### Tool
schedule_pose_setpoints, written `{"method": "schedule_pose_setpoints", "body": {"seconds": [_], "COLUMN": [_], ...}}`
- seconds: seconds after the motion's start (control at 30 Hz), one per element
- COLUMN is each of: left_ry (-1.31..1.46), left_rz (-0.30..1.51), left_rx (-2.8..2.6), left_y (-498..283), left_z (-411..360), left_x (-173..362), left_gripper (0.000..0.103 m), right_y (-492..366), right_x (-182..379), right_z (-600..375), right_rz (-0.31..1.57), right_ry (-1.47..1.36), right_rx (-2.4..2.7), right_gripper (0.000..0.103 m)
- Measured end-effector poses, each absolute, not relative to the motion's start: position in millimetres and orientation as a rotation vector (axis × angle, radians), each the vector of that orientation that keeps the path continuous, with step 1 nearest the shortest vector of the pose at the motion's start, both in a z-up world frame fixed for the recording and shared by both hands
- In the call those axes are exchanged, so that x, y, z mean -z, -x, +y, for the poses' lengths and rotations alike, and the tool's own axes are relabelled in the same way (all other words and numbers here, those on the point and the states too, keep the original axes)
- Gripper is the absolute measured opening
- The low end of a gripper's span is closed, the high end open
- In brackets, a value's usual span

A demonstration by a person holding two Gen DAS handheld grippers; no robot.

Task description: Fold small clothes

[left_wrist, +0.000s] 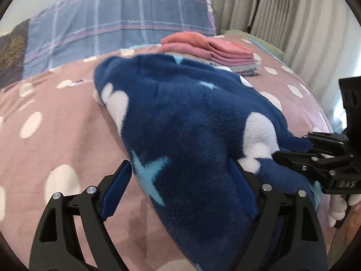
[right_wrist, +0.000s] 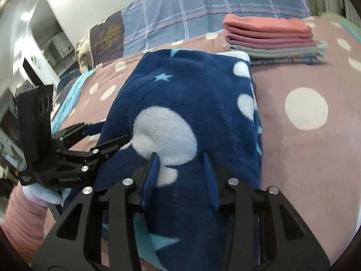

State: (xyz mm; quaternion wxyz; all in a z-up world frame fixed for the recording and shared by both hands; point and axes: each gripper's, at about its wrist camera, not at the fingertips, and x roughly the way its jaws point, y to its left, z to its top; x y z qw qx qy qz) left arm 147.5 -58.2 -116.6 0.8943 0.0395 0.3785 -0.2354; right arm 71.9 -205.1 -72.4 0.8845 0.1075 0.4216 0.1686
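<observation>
A fluffy dark blue fleece garment (left_wrist: 191, 122) with white blobs and light blue stars lies on the bed, on a pink bedspread with big white dots (left_wrist: 45, 135). It looks already folded into a long, thick strip that runs away from the person toward the pillows. Behind it, near the far side of the bed, sits a neat stack of folded pink and grey clothes (right_wrist: 270, 38), just beside the blue garment's far end. The left claw (left_wrist: 180, 180) stands wide apart, with the near end of the blue fleece lying between its blue pads, and the pads do not seem to press on it. The right claw (right_wrist: 180, 176) is over the same near end, a little to the side, with its pads closer together and a fold of fleece between them; I cannot tell if they really pinch it yet. A hand in a pale glove with a pink sleeve (right_wrist: 24, 205) holds the left claw. I think the step now is getting hold of the near end for another fold. Next, both claws need to close on the thick edge at the same time, then lift it and carry it over toward the far end, so the strip folds in half. The fleece is soft and puffy, so it could slip or flop open.
</observation>
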Motion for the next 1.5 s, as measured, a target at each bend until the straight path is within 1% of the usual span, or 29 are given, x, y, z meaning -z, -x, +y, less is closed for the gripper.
{"method": "schedule_pose_setpoints", "body": {"seconds": [0.1, 0.17, 0.2, 0.23, 0.3, 0.37, 0.43, 0.47, 0.5, 0.53, 0.57, 0.6, 0.67, 0.77, 0.9, 1.03, 1.07, 1.1, 1.17, 1.23, 1.27, 1.3, 1.43, 1.5], "left_ry": [-0.028, 0.008, -0.003, -0.029, -0.126, -0.249, -0.369, -0.412, -0.414, -0.406, -0.405, -0.401, -0.365, -0.300, -0.307, -0.296, -0.295, -0.295, -0.295, -0.294, -0.293, -0.293, -0.289, -0.277], "left_rz": [0.747, 0.674, 0.647, 0.635, 0.665, 0.690, 0.627, 0.611, 0.622, 0.630, 0.631, 0.629, 0.635, 0.645, 0.637, 0.646, 0.648, 0.648, 0.647, 0.646, 0.646, 0.645, 0.643, 0.640], "left_rx": [0.478, 0.548, 0.585, 0.616, 0.653, 0.622, 0.587, 0.552, 0.533, 0.527, 0.534, 0.544, 0.570, 0.584, 0.570, 0.573, 0.572, 0.571, 0.566, 0.563, 0.561, 0.560, 0.563, 0.566], "left_y": [-129, -104, -94, -84, -71, -70, -61, -57, -57, -57, -58, -58, -61, -65, -60, -60, -60, -59, -58, -57, -57, -57, -57, -58], "left_z": [-50, -41, -41, -44, -60, -85, -103, -112, -115, -116, -114, -111, -100, -92, -103, -102, -102, -101, -101, -102, -102, -102, -102, -101], "left_x": [91, 71, 66, 64, 74, 101, 117, 117, 114, 112, 112, 113, 113, 115, 117, 116, 116, 116, 116, 117, 117, 117, 117, 118], "left_gripper": [0.073, 0.064, 0.054, 0.048, 0.043, 0.043, 0.044, 0.044, 0.043, 0.043, 0.044, 0.044, 0.044, 0.045, 0.045, 0.045, 0.045, 0.045, 0.045, 0.045, 0.045, 0.045, 0.046, 0.046], "right_y": [-58, -44, -32, -20, 1, 7, -8, -16, -19, -18, -16, -12, -2, 17, 35, 34, 28, 25, 22, 18, 14, 10, -3, -11], "right_x": [59, 45, 36, 28, 19, 28, 68, 86, 95, 94, 88, 82, 72, 70, 99, 121, 127, 132, 139, 139, 139, 138, 143, 144], "right_z": [-214, -225, -230, -233, -234, -231, -229, -227, -231, -235, -240, -245, -253, -267, -288, -283, -282, -281, -281, -281, -278, -276, -270, -269], "right_rz": [0.852, 0.832, 0.810, 0.780, 0.734, 0.763, 0.905, 0.941, 0.932, 0.917, 0.904, 0.882, 0.854, 0.835, 0.912, 0.966, 0.985, 1.002, 1.019, 1.005, 1.000, 0.995, 0.961, 0.919], "right_ry": [-0.271, -0.354, -0.379, -0.382, -0.373, -0.377, -0.358, -0.358, -0.381, -0.423, -0.480, -0.521, -0.548, -0.612, -0.820, -0.966, -1.001, -1.028, -1.065, -1.098, -1.113, -1.127, -1.179, -1.197], "right_rx": [-0.362, -0.350, -0.354, -0.369, -0.415, -0.461, -0.364, -0.335, -0.324, -0.321, -0.320, -0.329, -0.322, -0.308, -0.315, -0.373, -0.354, -0.332, -0.292, -0.269, -0.266, -0.262, -0.213, -0.169], "right_gripper": [0.040, 0.041, 0.045, 0.046, 0.047, 0.050, 0.052, 0.044, 0.041, 0.041, 0.043, 0.049, 0.051, 0.064, 0.068, 0.068, 0.072, 0.074, 0.074, 0.077, 0.083, 0.087, 0.089, 0.093]}}
